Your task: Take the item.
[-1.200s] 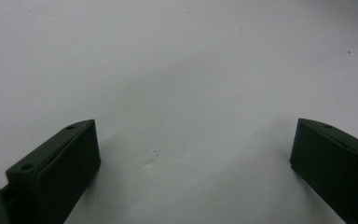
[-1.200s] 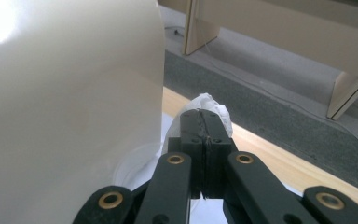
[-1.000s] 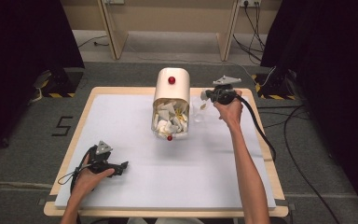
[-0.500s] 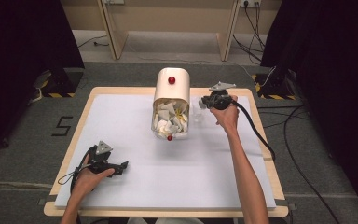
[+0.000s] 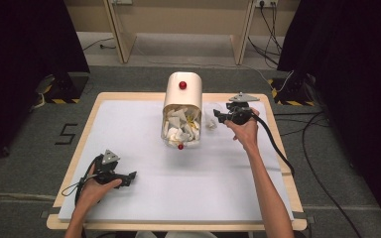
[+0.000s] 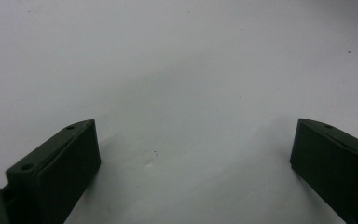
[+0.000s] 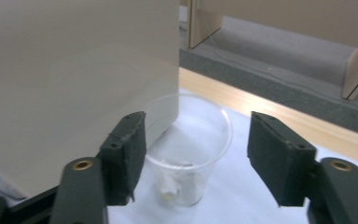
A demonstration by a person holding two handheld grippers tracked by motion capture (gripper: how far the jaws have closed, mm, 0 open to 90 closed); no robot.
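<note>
Claw, right: right claw (image 5: 217,117) sits by the bin's right flank with its jaws apart; they have just been opening, and in the right gripper view the clear cup (image 7: 186,149) stands between and just beyond the pads (image 7: 129,154), which do not press on it.
Claw, left: left claw (image 5: 129,176) rests low on the near left of the tabletop, jaws wide apart with nothing between them; the left gripper view looks past its pads (image 6: 70,163) onto bare white sheet.
Tabletop: wooden tabletop (image 5: 278,144) under a white sheet (image 5: 203,188).
Bin: cream bin (image 5: 182,96) lies on its side mid-tabletop, mouth toward the person, red knob (image 5: 182,85) on the upper face, crumpled paper and scraps (image 5: 181,128) packed in the mouth.
Cup: clear cup (image 5: 210,118) stands upright on the sheet just beside the bin's right wall, a small wad of paper (image 7: 176,179) at its bottom.
Change: a second ago the right claw was shut and a little higher; now it is lower, nearer the cup and spread.
Meaning: I judge this as the approach to a grasp on the cup; the jaws look wide enough to straddle its rim. Closing gently matters, since thin plastic would buckle, and the bin wall close by leaves little room for the nearer jaw.
</note>
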